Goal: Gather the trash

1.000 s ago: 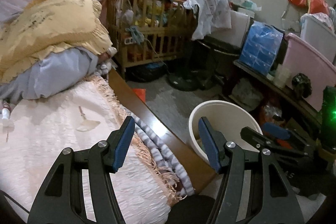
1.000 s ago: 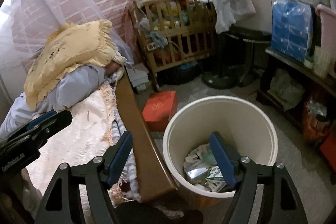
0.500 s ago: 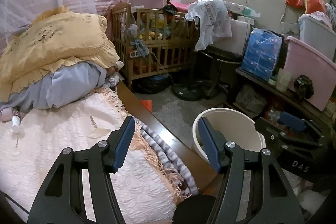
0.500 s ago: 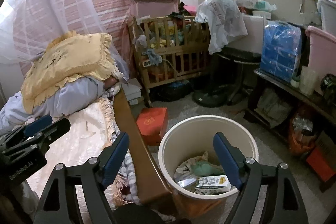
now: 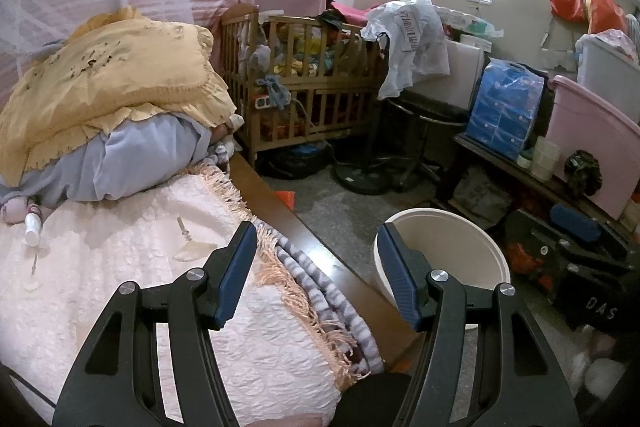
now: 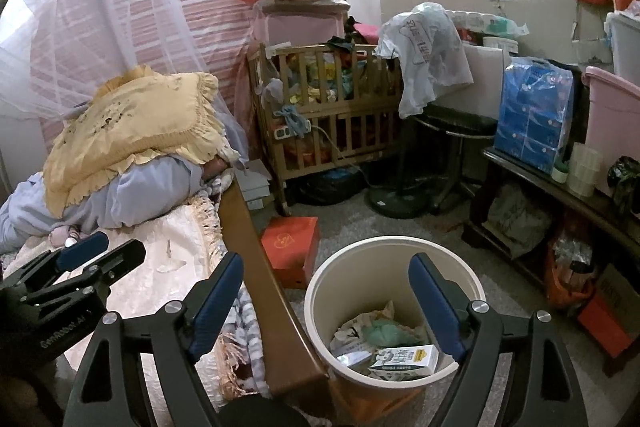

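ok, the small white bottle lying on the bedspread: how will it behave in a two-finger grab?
The white bottle lies on its side on the soft bedspread, so it may roll or sink when nudged. It looks small and plastic: probably light and rigid. Its smooth round body could slip between pads.

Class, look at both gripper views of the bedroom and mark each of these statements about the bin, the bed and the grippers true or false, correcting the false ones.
1. The bin stands on the floor beside the bed. True.
2. The bin is empty. False: it holds crumpled paper and a small carton.
3. The right gripper holds a piece of trash. False: its jaws are opening and nothing is between them.
4. A yellow pillow lies on the bedding. True.
5. The red box sits on top of the crib. False: it is on the floor by the bed frame.
6. The left gripper is open and holds nothing. True.
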